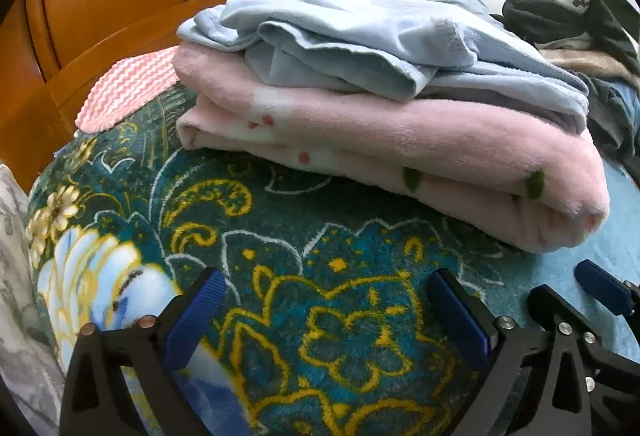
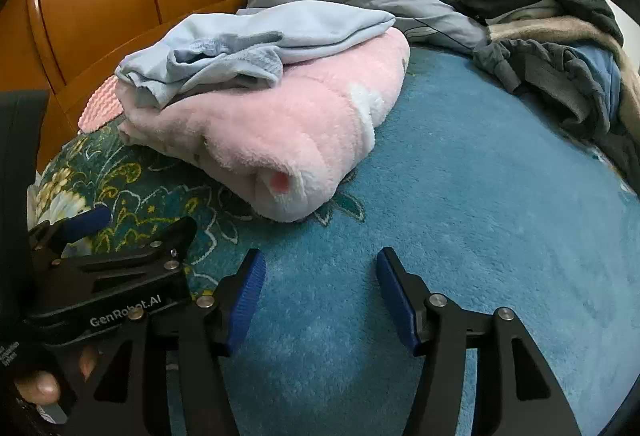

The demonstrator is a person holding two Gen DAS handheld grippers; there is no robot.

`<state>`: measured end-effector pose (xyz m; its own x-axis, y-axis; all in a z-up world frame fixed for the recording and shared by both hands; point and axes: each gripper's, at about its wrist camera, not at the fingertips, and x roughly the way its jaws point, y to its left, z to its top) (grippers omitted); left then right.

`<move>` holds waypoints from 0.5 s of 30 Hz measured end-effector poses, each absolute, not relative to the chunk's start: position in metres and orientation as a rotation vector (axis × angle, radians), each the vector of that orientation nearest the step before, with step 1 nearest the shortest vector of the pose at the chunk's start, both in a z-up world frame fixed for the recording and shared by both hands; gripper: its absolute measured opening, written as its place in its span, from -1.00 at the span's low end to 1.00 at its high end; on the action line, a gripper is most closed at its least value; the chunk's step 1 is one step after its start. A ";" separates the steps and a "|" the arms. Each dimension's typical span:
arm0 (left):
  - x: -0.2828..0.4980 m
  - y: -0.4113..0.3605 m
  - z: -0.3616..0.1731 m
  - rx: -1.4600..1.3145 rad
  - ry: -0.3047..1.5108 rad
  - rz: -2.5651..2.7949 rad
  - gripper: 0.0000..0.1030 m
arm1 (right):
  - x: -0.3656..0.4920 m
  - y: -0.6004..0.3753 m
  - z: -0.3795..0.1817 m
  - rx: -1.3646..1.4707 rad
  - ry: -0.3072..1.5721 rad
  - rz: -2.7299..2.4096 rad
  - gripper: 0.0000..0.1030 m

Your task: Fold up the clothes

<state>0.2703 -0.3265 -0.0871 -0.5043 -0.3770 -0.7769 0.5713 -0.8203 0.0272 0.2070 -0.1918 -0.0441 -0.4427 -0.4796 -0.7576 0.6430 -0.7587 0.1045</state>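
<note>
both hand-held grippers hang empty over the bed's blue blanket: the left hand-held gripper has its jaws spread wide with nothing between them, and the right hand-held gripper stands partly open, also holding nothing. a folded pink fleece lies just ahead, with a pale blue garment roughly folded on top of it. this looks like the gap between items: one piece set down and let go. the next move probably calls for a reach to the unfolded dark pile of clothes well off to the right, though which piece there comes free first is hard to tell.
</note>
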 end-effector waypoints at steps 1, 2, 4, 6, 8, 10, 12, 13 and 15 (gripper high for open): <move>0.270 -0.326 -0.087 1.113 0.314 -2.308 1.00 | 0.207 -0.192 -0.044 1.068 0.265 -2.207 0.17; 0.270 -0.326 -0.087 1.113 0.311 -2.308 1.00 | 0.208 -0.193 -0.044 1.066 0.270 -2.211 0.17; 0.271 -0.325 -0.087 1.111 0.309 -2.308 1.00 | 0.208 -0.193 -0.044 1.066 0.281 -2.226 0.23; 0.269 -0.318 -0.086 1.111 0.307 -2.309 1.00 | 0.208 -0.193 -0.044 1.067 0.290 -2.241 0.32; 0.268 -0.320 -0.087 1.111 0.308 -2.309 1.00 | 0.209 -0.192 -0.044 1.071 0.291 -2.252 0.39; 0.267 -0.330 -0.090 1.112 0.309 -2.309 1.00 | 0.207 -0.191 -0.045 1.079 0.287 -2.256 0.42; 0.267 -0.331 -0.090 1.111 0.313 -2.309 1.00 | 0.205 -0.190 -0.045 1.087 0.283 -2.259 0.47; 0.268 -0.332 -0.090 1.110 0.315 -2.310 1.00 | 0.205 -0.189 -0.046 1.091 0.280 -2.261 0.51; 0.268 -0.332 -0.090 1.109 0.319 -2.311 1.00 | 0.203 -0.188 -0.046 1.101 0.272 -2.264 0.57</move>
<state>0.2678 -0.3316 -0.0899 -0.5076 -0.3761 -0.7752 0.5718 -0.8201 0.0234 0.2031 -0.1881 -0.0463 -0.4762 -0.4265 -0.7690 0.5967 -0.7991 0.0737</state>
